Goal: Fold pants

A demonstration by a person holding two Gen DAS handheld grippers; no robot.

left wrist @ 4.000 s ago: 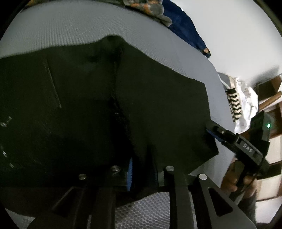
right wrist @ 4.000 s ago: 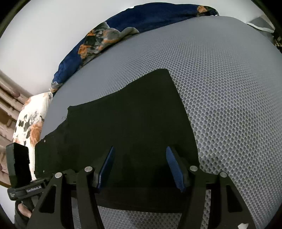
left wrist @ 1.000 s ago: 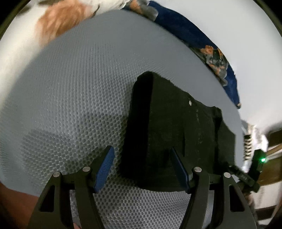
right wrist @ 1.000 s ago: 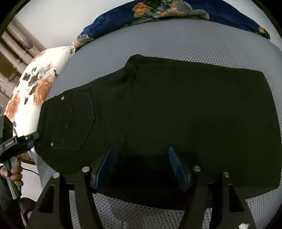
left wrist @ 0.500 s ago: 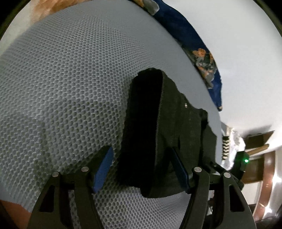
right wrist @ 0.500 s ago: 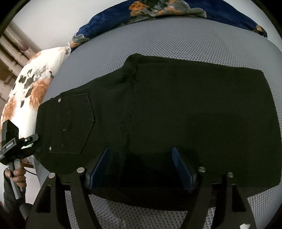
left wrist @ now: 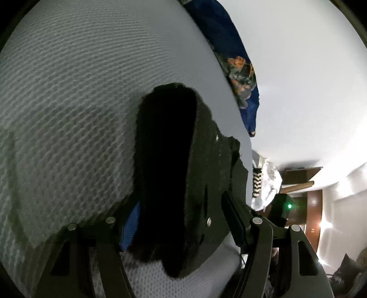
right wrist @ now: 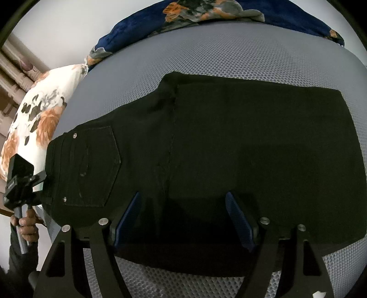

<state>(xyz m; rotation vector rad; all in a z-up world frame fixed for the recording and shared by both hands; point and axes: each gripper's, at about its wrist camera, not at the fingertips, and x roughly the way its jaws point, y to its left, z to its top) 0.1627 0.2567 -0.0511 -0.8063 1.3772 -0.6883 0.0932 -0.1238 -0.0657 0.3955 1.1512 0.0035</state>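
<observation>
Black denim pants (right wrist: 229,149) on honeycomb mesh (right wrist: 240,57); left claw (left wrist: 181,220) and right claw (right wrist: 183,220) wide-spread, empty

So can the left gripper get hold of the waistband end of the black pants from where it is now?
Probably yes: the left gripper already straddles the waistband end of the black pants with open jaws, and nothing lies between them.

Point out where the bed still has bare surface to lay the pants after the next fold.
Bare grey mesh bed cover lies between the black pants and the blue floral blanket, and right of the pants' folded end. In the left wrist view, a wide bare stretch opens left of the waistband. The near edge is crowded: the left gripper and right gripper work there.
</observation>
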